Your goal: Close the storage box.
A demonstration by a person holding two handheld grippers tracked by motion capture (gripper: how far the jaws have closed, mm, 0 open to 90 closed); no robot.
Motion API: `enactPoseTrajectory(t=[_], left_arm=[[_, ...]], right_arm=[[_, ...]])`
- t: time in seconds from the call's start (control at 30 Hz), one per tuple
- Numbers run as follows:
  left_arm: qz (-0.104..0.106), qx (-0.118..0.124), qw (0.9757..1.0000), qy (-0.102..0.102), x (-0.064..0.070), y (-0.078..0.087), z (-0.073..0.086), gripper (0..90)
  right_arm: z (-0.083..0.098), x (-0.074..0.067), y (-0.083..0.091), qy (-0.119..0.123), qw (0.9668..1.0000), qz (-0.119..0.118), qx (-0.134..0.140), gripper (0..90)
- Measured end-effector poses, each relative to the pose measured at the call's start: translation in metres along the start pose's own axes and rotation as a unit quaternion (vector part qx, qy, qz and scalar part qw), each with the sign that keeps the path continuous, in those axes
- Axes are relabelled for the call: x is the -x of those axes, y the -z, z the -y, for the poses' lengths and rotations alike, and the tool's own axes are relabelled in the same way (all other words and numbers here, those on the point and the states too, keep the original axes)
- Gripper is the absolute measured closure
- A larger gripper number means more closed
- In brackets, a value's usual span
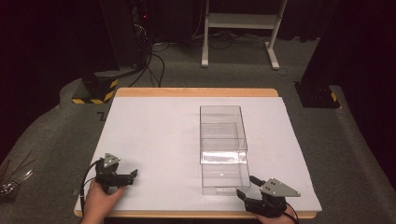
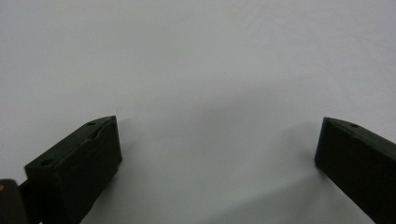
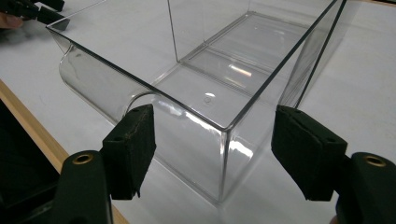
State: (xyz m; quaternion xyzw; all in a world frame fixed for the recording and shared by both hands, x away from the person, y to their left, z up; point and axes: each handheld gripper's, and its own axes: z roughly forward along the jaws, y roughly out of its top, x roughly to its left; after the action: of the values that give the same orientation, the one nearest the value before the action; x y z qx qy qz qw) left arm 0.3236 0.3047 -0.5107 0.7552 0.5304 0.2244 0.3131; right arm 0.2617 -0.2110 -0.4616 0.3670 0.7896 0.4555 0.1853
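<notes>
At the near right edge of the table point(image 1: 140, 121), the clear drawer point(image 1: 224, 175) is being approached by the right gripper point(image 3: 212, 154), whose partly open jaws are straddling its corner untouched. A square grip on the front wall is advised. The left gripper point(image 1: 126, 176) is being rested open, empty, pointing right.

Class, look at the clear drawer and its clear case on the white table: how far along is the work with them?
Done: the clear drawer stands pulled partly out of its clear case toward the near table edge. In hand: the right gripper sits open astride the drawer's near corner, pads not pressing. The left gripper rests open over bare table. Left: whether to pull it free or push it home, I cannot tell.
</notes>
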Motion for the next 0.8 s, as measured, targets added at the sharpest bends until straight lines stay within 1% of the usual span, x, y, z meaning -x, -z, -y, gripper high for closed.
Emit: enactPoseTrajectory(t=[0.23, 0.47, 0.63, 0.8], left_arm=[[0.000, 0.000, 1.0000, 0.000, 0.000, 0.000, 0.000, 0.6], [0.000, 0.000, 1.0000, 0.000, 0.000, 0.000, 0.000, 0.6], [-0.001, 0.000, 1.0000, -0.001, 0.000, 0.000, 0.000, 0.6], [-0.001, 0.000, 1.0000, -0.001, 0.000, 0.000, 0.000, 0.6]], right_arm=[[-0.002, 0.000, -0.003, 0.001, 1.0000, 0.005, 0.002, 31.0], [-0.005, 0.002, -0.006, -0.006, 0.9999, 0.010, 0.007, 31.0], [-0.007, 0.003, -0.009, -0.006, 0.9999, 0.012, 0.007, 30.5], [-0.009, 0.004, -0.012, -0.008, 0.9998, 0.018, 0.008, 30.1]])
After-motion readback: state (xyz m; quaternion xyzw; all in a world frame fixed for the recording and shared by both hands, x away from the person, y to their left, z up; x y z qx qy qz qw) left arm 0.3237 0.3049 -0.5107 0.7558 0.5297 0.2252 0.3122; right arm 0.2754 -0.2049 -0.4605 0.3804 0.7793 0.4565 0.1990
